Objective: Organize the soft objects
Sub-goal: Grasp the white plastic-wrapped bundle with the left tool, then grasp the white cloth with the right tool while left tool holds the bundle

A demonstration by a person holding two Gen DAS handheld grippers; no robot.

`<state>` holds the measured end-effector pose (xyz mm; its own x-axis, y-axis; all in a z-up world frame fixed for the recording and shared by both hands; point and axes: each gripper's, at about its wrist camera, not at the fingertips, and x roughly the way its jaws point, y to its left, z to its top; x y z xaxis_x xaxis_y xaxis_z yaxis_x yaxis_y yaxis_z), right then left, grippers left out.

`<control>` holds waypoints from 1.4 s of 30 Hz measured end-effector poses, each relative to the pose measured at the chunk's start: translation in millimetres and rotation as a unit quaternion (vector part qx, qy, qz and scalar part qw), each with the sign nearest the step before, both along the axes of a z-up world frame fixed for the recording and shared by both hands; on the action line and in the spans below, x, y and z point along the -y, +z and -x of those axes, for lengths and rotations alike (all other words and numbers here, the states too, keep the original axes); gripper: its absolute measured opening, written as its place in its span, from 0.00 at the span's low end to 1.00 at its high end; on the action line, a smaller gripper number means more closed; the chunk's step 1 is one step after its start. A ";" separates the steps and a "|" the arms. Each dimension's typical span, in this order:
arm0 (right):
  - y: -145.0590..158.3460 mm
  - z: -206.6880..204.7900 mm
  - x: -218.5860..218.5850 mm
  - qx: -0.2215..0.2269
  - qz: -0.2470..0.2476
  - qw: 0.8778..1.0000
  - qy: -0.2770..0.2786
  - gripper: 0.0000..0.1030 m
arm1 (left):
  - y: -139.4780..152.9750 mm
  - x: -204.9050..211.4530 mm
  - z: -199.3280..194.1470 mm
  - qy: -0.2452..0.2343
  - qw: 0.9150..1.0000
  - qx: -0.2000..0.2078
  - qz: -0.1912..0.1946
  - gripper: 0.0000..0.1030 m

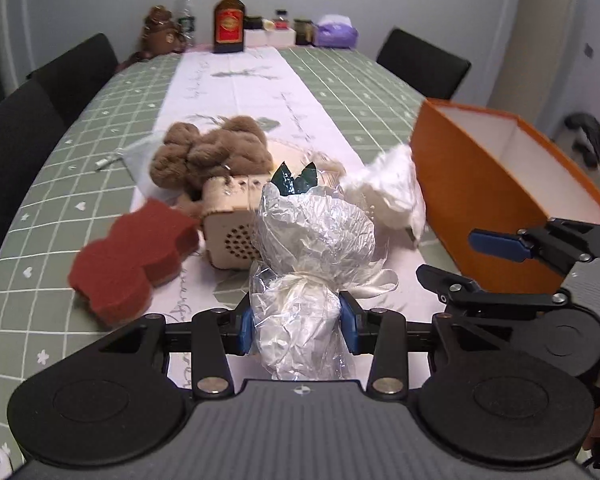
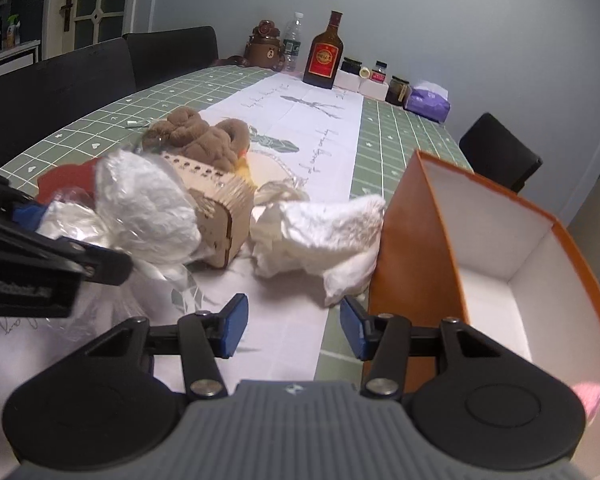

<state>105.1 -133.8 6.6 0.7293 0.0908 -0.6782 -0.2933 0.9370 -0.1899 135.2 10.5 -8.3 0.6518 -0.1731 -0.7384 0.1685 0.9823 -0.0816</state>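
My left gripper [image 1: 298, 322] is shut on a clear plastic-wrapped white bundle [image 1: 312, 236] tied with a ribbon, held over the table; it also shows in the right wrist view [image 2: 148, 208]. My right gripper [image 2: 294, 328] is open and empty, just left of the orange box [image 2: 416, 248] with a white inside, and shows in the left wrist view [image 1: 496, 256]. A white fluffy cloth [image 2: 320, 228] lies against the box's left wall. A brown plush toy [image 1: 212, 152], a red sponge [image 1: 132, 256] and a wooden perforated box [image 1: 232, 220] lie behind.
A liquor bottle [image 1: 229, 20], jars, a purple tissue pack [image 1: 334, 32], a water bottle and a brown bear figure [image 1: 160, 28] stand at the table's far end. Black chairs [image 1: 422, 64] line both sides. Something pink [image 2: 590, 396] lies in the orange box.
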 end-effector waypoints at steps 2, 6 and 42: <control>5.6 -7.9 -3.5 0.001 0.015 1.000 0.013 0.54 | 6.7 -4.5 -0.6 0.013 1.000 0.003 0.003 0.46; 17.5 -28.8 -12.0 -0.018 0.051 0.997 0.061 0.64 | 13.3 -9.2 -5.1 0.027 0.999 -0.004 0.019 0.46; -18.0 -117.3 -46.3 -0.091 0.312 0.909 0.261 0.07 | 9.5 2.5 -16.0 0.068 0.996 -0.043 0.028 0.47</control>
<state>222.4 -87.5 -11.4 0.5687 -0.0514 -0.8210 -0.7459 0.3885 -0.5410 151.2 7.9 1.1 0.6063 -0.1295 -0.7846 0.0233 0.9891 -0.1453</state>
